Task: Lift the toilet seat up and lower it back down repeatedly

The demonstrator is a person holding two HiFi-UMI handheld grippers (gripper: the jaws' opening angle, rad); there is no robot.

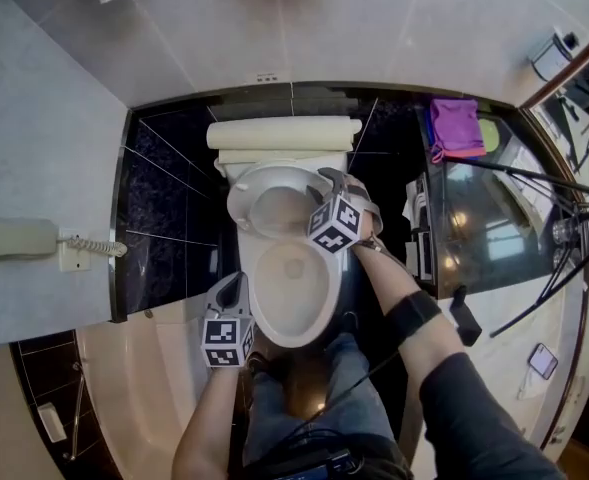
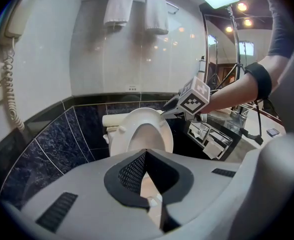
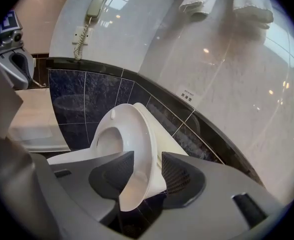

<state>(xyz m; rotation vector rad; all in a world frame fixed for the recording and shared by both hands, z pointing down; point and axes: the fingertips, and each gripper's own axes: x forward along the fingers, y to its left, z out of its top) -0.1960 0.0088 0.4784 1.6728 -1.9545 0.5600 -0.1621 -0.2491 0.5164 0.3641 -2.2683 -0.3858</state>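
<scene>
Toilet seat (image 3: 137,134), a white plastic oval ring, stands tipped up from the cream ceramic bowl (image 1: 294,288), leaning toward the cream lid (image 1: 284,133) behind it. My right gripper (image 3: 147,176) is clamped on the seat's rim near its upper right edge, one ribbed black pad on each face. My left gripper (image 2: 146,159) hangs low at the bowl's front left, touching nothing, its jaws together at the tips with nothing between them. Dark blue marbled tiles (image 1: 164,188) run behind and beside the toilet. A pale corded telephone handset (image 1: 14,238) hangs on the wall to my left, and a purple cloth (image 1: 454,126) lies on the counter to my right.
</scene>
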